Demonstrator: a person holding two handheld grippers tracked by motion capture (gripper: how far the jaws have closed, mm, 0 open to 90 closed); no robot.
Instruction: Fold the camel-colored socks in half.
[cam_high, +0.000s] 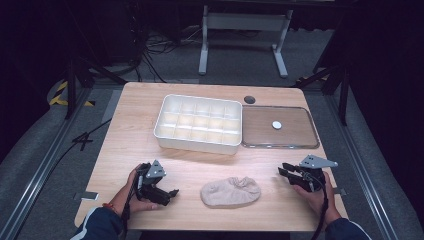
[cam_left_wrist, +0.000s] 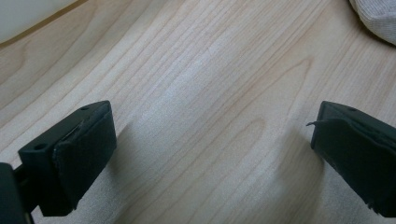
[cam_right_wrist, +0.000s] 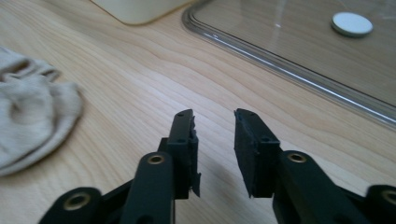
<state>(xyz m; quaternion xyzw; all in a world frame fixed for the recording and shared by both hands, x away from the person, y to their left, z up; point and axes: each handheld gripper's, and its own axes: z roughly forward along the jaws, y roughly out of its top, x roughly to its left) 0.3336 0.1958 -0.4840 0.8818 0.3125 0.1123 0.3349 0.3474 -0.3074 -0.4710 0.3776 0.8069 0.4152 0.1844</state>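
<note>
Near the bottom of the high view I see my two hands on the counter (cam_high: 130, 150); my left claw (cam_high: 170, 192) sits at the lower left, low over the wood, and its jaws stand wide apart with just bare wood between them; it holds nothing. My right claw (cam_high: 283, 170) sits at the lower right, and its jaws are close together with a small gap; nothing is between them, so it holds nothing too.

Between the two claws, low in the middle of the frame, lies a soft beige sock (cam_high: 230, 192); it is bunched up flat on the counter; no claw touches it. In the right gripper view the sock (cam_right_wrist: 32, 121) is at the left edge, apart from the jaws; in the left gripper view a bit of the sock (cam_left_wrist: 376, 16) peeks in at the upper right corner.

Farther up, in the middle of the frame, stands a white box (cam_high: 165, 107) with many little square spaces inside; just beside it on the right lies a clear lid (cam_high: 300, 145), flat on the counter, with a small white round knob (cam_high: 276, 125) on it.
</note>
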